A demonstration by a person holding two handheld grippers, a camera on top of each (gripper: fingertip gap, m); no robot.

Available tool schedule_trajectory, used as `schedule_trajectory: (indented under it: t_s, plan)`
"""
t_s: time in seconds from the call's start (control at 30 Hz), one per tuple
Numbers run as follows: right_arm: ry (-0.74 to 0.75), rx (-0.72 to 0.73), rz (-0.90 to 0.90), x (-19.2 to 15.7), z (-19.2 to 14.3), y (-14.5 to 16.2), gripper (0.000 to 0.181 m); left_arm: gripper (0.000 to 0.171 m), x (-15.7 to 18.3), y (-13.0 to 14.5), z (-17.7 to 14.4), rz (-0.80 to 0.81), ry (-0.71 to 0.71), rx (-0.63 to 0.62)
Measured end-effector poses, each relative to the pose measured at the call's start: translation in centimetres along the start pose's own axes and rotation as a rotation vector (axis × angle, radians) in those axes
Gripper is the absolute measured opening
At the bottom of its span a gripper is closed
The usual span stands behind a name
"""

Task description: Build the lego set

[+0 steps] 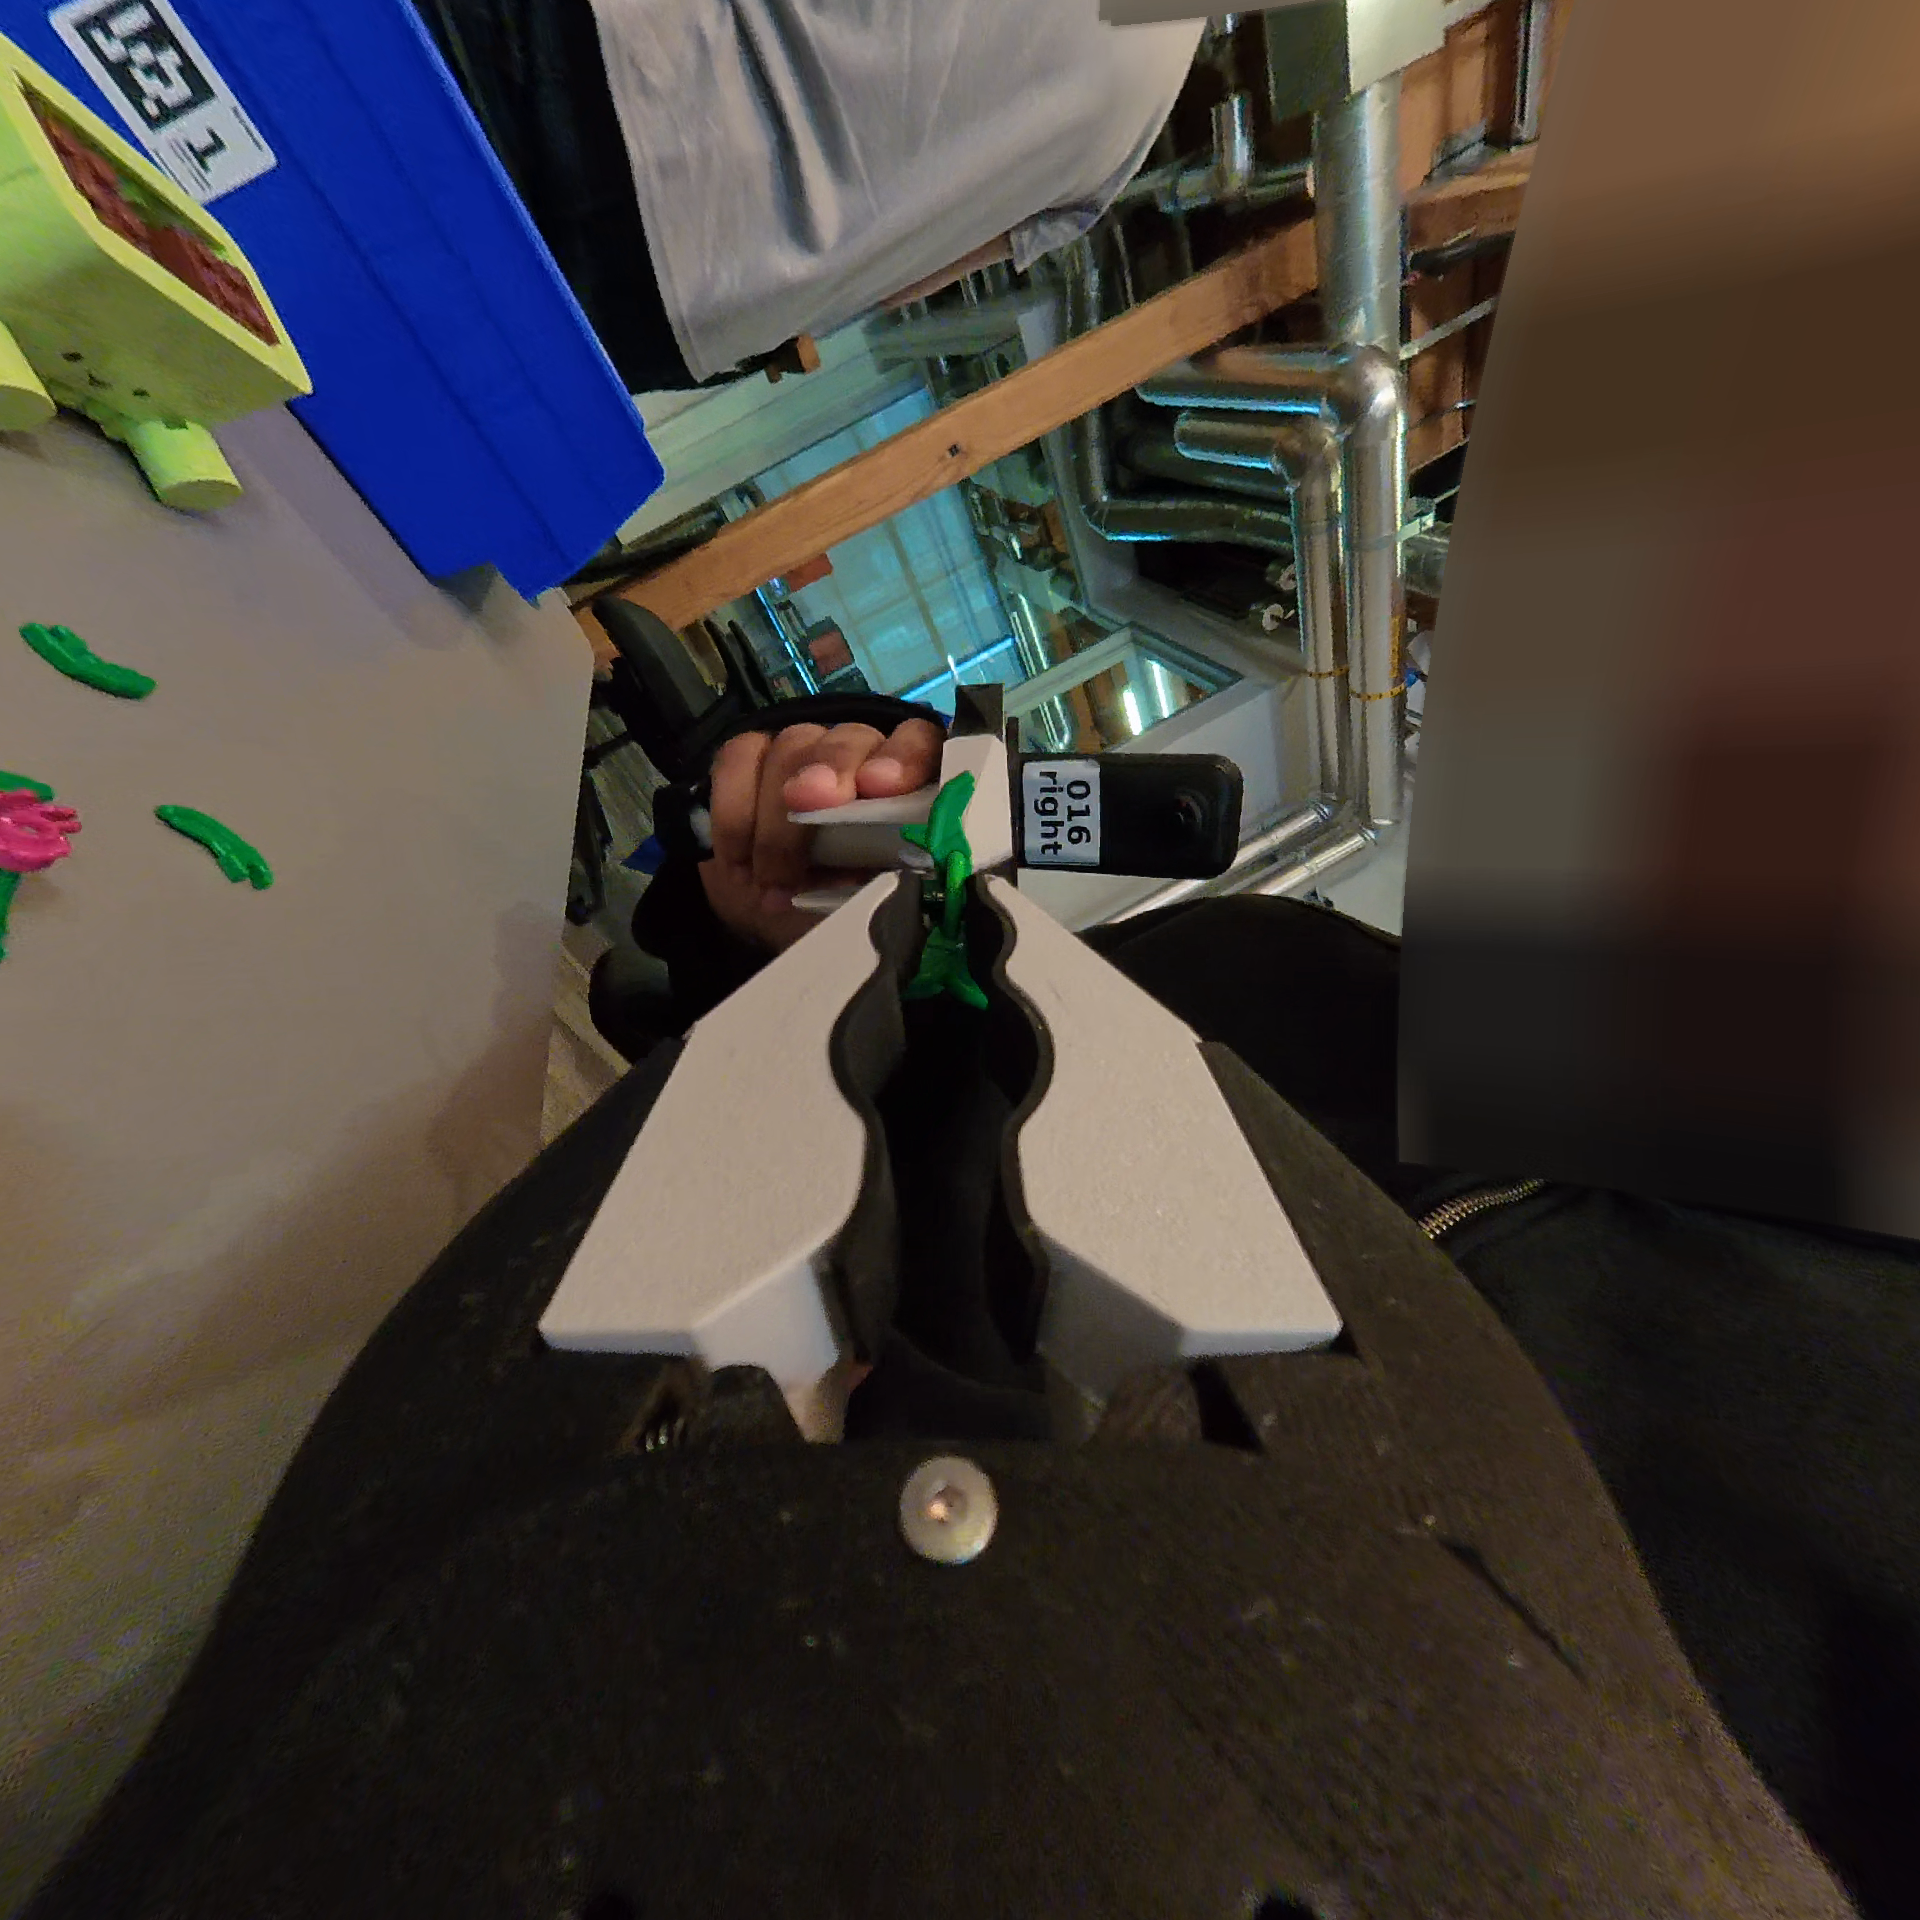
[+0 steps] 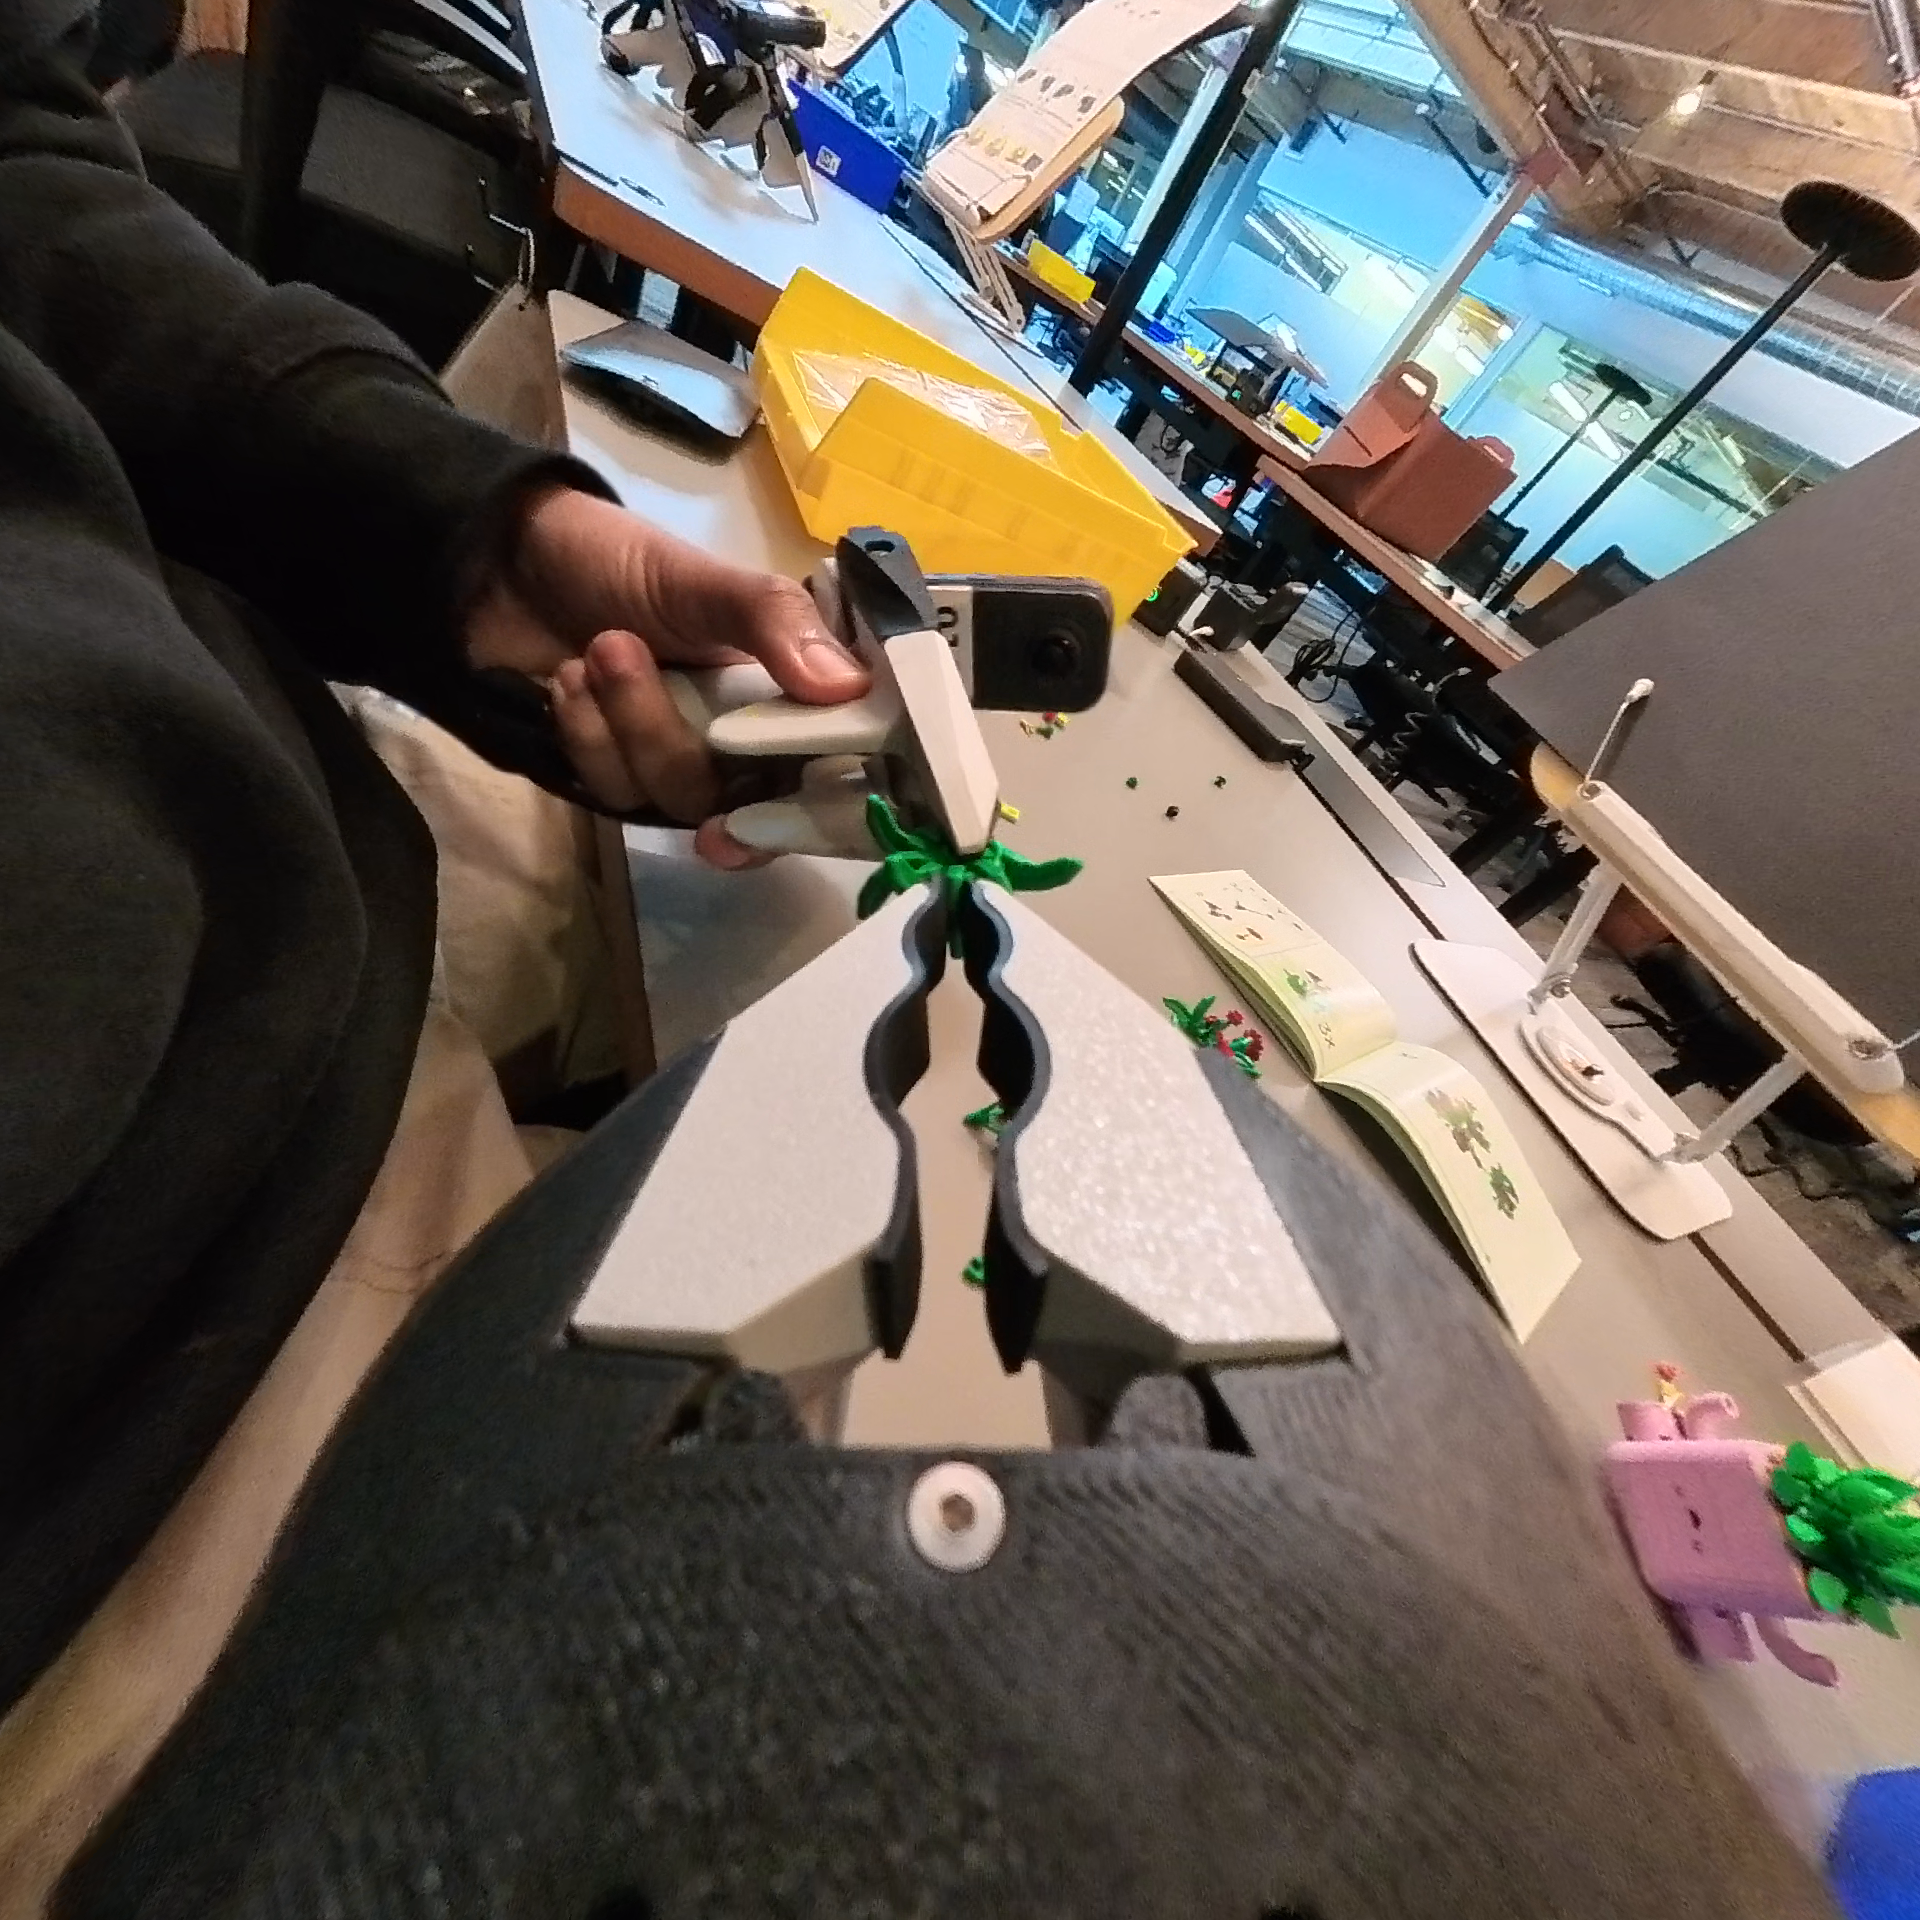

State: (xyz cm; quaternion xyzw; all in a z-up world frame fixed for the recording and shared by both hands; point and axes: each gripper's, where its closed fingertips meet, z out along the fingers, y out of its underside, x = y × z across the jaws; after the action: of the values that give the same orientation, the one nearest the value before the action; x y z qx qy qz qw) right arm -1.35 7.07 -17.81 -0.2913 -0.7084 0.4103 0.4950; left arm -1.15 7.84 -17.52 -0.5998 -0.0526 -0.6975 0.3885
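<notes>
The surface (image 2: 1091, 790) was pale grey and tilted in both views. On it sat yellow bins (image 2: 966, 457), well beyond my tools, and a blue bin (image 1: 436, 301) at the far side. An open instruction booklet (image 2: 1371, 1060) lay to my right. A purple block figure (image 2: 1704, 1527) with green leaves stood near the booklet's close end; a lime-green block figure (image 1: 135, 301) stood beside the blue bin. Loose green leaf pieces (image 1: 213, 844) and a pink flower piece (image 1: 31, 831) lay scattered on the surface.

Both tools were held up off the surface, tips meeting. My left tool (image 1: 943, 904) was clamped on a green leafy stem (image 1: 948, 935). My right tool (image 2: 961, 894) was clamped on the same green leafy stem, its leaves fanning out between the two tips.
</notes>
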Motion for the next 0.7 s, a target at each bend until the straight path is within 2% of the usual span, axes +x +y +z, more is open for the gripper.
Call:
schedule_trajectory:
  t_s: [0.27, 0.57, 0.7]
  plan:
    - [-0.042, 0.047, 0.123, 0.3, -0.1, -0.5, 0.0, 0.006, 0.7, -0.4, 0.0, 0.002, 0.018, 0.014]
    - [-0.152, 0.166, 0.352, 0.4, -0.5, -1.4, 0.0, 0.006, 1.5, -0.3, 0.1, 0.01, 0.023, -0.007]
    - [-0.153, 0.155, 0.357, 0.5, -0.4, -1.3, 0.0, 0.006, 1.4, -0.5, -0.1, -0.001, 0.024, -0.002]
